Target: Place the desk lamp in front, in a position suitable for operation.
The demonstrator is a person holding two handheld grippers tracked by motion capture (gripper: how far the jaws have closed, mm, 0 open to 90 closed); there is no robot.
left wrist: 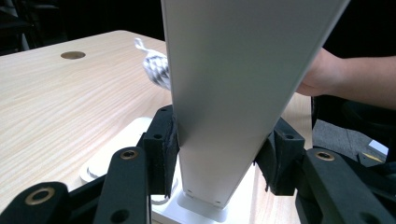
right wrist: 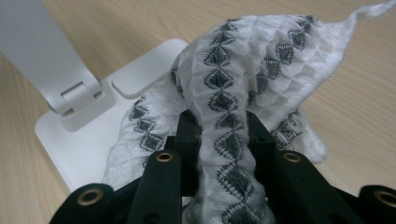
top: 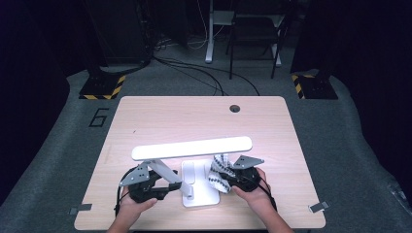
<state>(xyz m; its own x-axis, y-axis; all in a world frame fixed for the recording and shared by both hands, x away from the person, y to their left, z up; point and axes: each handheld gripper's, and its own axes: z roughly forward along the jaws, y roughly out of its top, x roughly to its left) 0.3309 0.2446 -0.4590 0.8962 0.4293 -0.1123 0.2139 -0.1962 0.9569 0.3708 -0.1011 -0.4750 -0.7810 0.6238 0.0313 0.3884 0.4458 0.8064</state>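
Cloth (right wrist: 224, 93) pinched in right gripper (right wrist: 223, 126)

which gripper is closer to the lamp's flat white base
Right. The right gripper, shut on the patterned cloth, sits at the lamp base's right edge. The left gripper clamps the lamp arm, off the base's left side.

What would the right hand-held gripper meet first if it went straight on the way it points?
Probably the lamp's white base: the right hand-held gripper, shut on the patterned cloth, points towards it, though depth is unclear.
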